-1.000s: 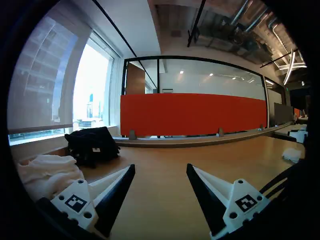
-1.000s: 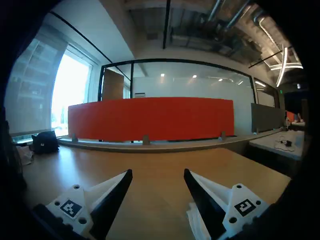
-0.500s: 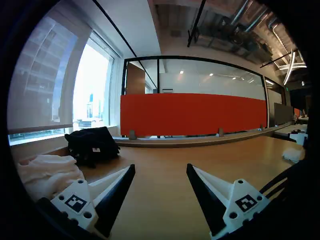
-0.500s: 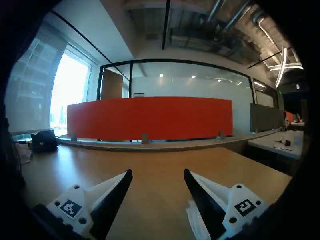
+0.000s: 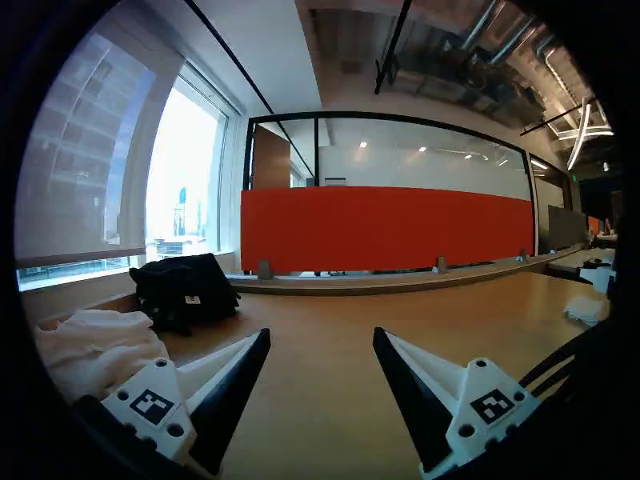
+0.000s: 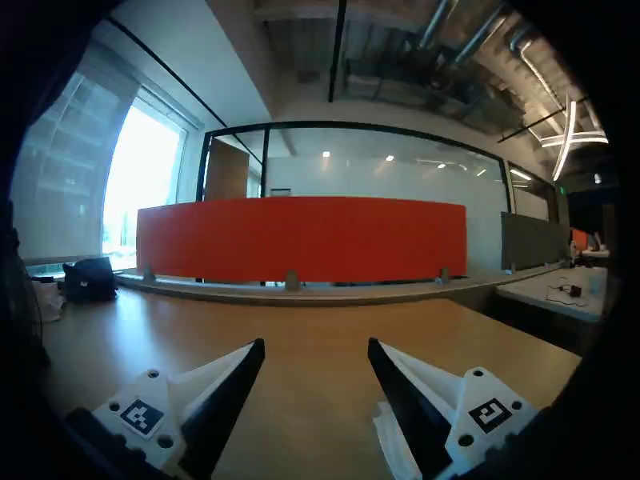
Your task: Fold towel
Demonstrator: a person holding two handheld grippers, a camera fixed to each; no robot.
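One white towel [image 5: 92, 348] is lying crumpled in a soft heap at the window-side edge of the desk [image 5: 336, 400], just beside one black bag [image 5: 184, 292]. The left gripper view is showing this pair close by, while the right gripper view is showing the bag far off and a white layered fabric edge [image 6: 390, 436] under its own right finger. The left tongs [image 5: 320, 332] and the right tongs [image 6: 315, 342] are both standing spread, gripping nothing, facing one orange partition [image 5: 384, 228].
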